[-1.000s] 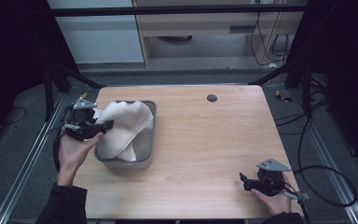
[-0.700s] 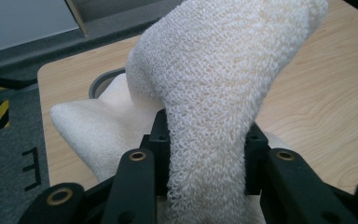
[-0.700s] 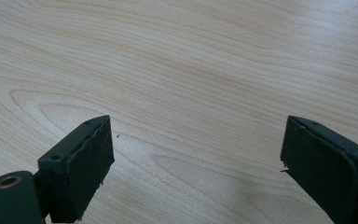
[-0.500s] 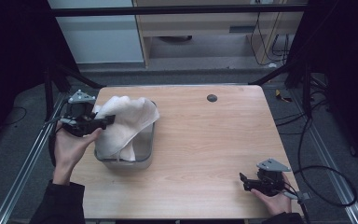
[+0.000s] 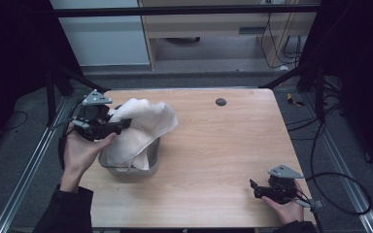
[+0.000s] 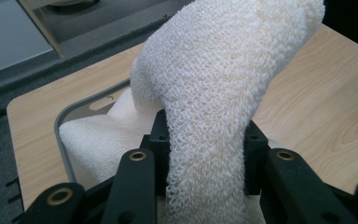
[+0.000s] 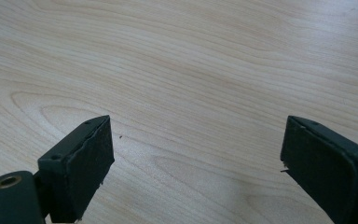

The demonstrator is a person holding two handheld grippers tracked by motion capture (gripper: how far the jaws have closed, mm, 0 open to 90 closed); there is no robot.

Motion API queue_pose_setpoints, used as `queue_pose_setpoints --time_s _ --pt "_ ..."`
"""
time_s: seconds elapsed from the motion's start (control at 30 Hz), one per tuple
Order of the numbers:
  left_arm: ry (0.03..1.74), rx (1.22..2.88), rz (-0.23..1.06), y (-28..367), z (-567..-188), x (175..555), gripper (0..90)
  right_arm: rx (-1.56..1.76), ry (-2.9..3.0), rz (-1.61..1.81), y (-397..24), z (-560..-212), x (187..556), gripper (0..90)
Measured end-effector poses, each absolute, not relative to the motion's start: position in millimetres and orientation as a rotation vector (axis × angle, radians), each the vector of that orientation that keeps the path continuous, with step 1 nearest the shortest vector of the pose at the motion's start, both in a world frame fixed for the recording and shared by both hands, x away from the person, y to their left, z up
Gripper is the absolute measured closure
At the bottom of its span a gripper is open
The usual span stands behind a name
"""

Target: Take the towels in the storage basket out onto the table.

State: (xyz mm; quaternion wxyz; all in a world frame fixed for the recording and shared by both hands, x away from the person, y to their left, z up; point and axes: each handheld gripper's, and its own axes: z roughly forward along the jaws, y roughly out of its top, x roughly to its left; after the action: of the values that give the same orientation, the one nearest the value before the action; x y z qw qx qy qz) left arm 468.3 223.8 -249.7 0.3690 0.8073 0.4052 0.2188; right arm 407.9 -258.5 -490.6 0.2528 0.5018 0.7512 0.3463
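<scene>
The left gripper (image 5: 119, 127) is clamped on a fold of the white towel (image 5: 143, 127), which is raised above the grey bin (image 5: 128, 170) at the counter's (image 5: 213, 160) left side, its lower part draping inside. The right gripper (image 5: 254, 188) rests at the near right, jaws wide apart and holding nothing.

Lab or test-rig setting, wooden desk (image 5: 213, 145) inside black metal framing (image 5: 291, 77), loose cables (image 5: 335, 179) at right, grey floor, plain cabinet (image 5: 209, 29) at top centre.
</scene>
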Motion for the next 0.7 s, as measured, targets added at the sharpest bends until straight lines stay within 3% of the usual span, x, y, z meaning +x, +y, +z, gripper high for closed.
queue_pose_setpoints --time_s 0.7 --pt "0.903 2.167 0.497 170.9 -238.4 466.6 65.7 1.360 2.023 0.952 -261.0 -488.9 406.6 9.5"
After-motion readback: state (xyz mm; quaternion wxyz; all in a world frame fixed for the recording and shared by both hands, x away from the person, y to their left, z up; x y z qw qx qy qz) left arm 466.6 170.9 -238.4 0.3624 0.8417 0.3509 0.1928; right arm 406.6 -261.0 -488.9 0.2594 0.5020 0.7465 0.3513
